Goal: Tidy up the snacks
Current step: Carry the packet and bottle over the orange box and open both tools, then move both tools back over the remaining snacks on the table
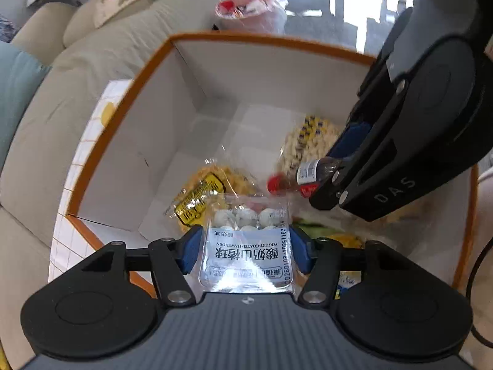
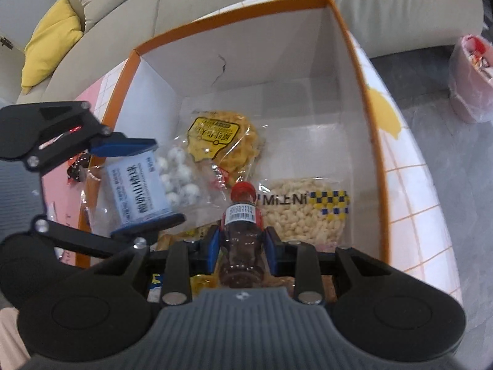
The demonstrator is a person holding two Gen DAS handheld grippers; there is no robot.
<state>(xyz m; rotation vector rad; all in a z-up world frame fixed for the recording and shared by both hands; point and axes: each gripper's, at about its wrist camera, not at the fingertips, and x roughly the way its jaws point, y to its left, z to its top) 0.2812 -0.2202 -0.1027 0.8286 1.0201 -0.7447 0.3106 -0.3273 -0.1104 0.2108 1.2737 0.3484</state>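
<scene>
An orange-rimmed white box [image 1: 262, 38] [image 2: 231, 15] lies open below both grippers. My left gripper [image 1: 245, 237] [image 2: 144, 185] is shut on a clear pack of white yogurt-coated hawthorn balls [image 1: 246, 246] [image 2: 144, 188], with a blue pad against each side, low over the box's near edge. My right gripper [image 2: 242, 240] [image 1: 334, 172] is shut on a small brown bottle with a red cap [image 2: 242, 234] [image 1: 308, 172], cap pointing down into the box. On the box floor lie a yellow-labelled crisp bag [image 2: 222, 141] [image 1: 209, 191] and a puffed-rice bag [image 2: 302, 212] [image 1: 308, 141].
The box stands on a white gridded cloth [image 2: 409, 191] beside a beige sofa [image 1: 92, 71] with a yellow cushion [image 2: 49, 52]. A pink plastic bag with red-white packs [image 2: 471, 80] [image 1: 246, 9] sits on the floor beyond. More wrapped snacks lie under the grippers at the box's near end.
</scene>
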